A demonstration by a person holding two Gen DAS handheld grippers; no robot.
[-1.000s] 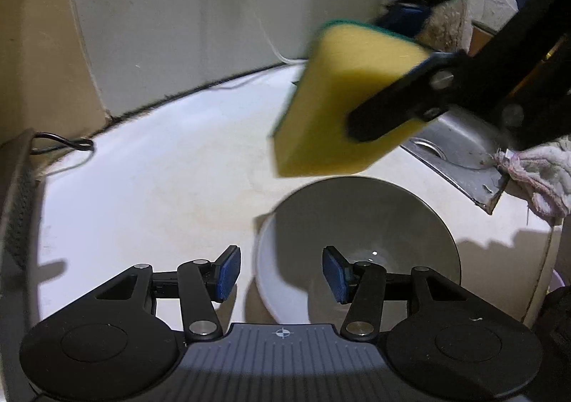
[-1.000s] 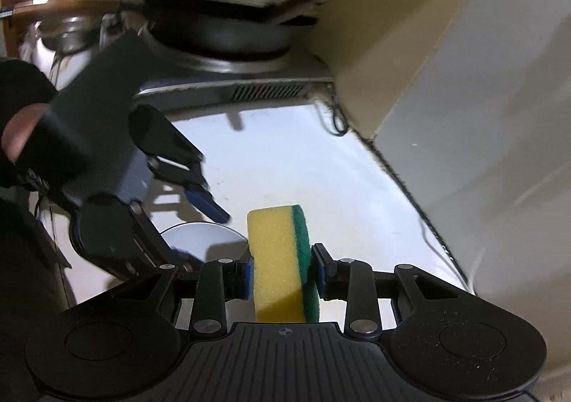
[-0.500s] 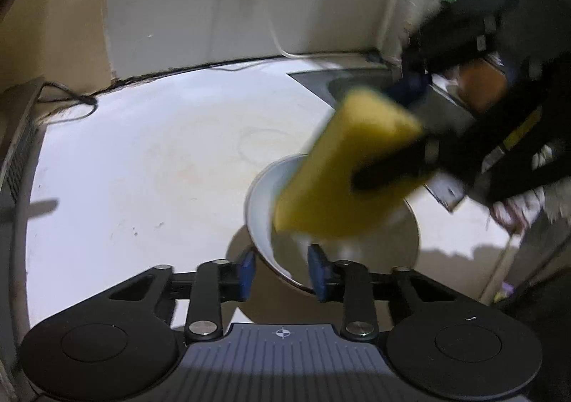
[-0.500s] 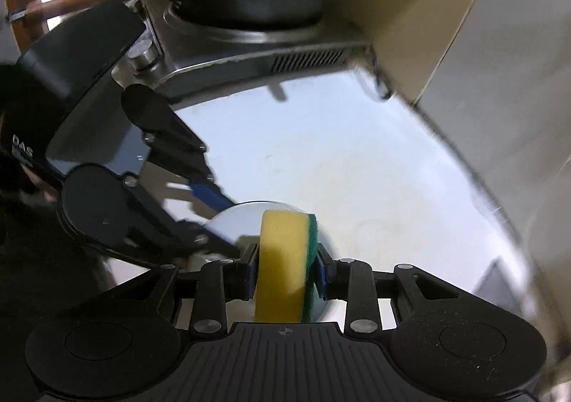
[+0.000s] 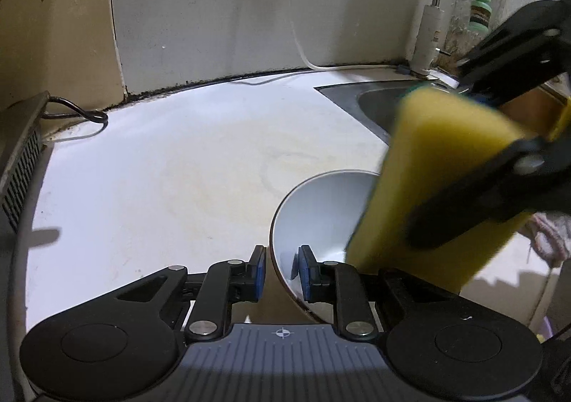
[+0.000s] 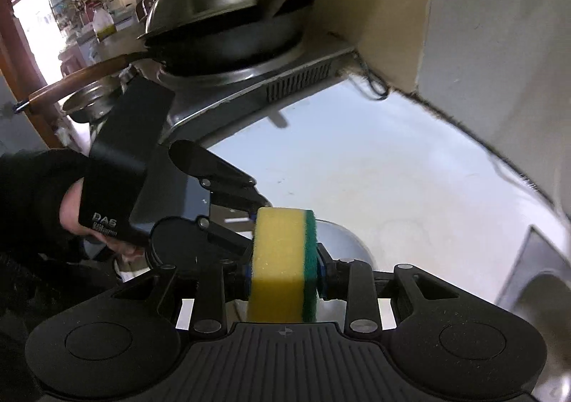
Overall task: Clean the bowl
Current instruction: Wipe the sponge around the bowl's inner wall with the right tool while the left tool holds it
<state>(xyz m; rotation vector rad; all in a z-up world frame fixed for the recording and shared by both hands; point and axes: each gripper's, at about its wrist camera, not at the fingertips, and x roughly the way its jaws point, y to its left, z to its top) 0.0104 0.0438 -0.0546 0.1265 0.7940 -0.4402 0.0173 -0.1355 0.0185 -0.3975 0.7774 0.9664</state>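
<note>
A pale grey bowl [image 5: 314, 212] sits tilted on the white counter [image 5: 160, 180], its near rim between the blue pads of my left gripper [image 5: 280, 268]. The jaws are closing on that rim, one pad inside the bowl and one outside, both against the wall. My right gripper [image 6: 283, 277] is shut on a yellow sponge with a green scouring side [image 6: 278, 259]. In the left wrist view the sponge [image 5: 428, 187] hangs over the bowl's right half and hides it. The bowl [image 6: 342, 237] shows just behind the sponge in the right wrist view.
A steel sink [image 5: 371, 102] with a tap [image 5: 439, 9] lies at the far right of the counter. A stove with a lidded wok [image 6: 228, 38] stands on the other side. A black cable [image 5: 78, 112] runs along the wall, and a cloth [image 5: 549, 234] hangs at the right.
My left gripper's jaws have narrowed from wide apart onto the bowl's near rim, and the bowl has tipped. The sponge has come down from above the bowl to low over its right half.
</note>
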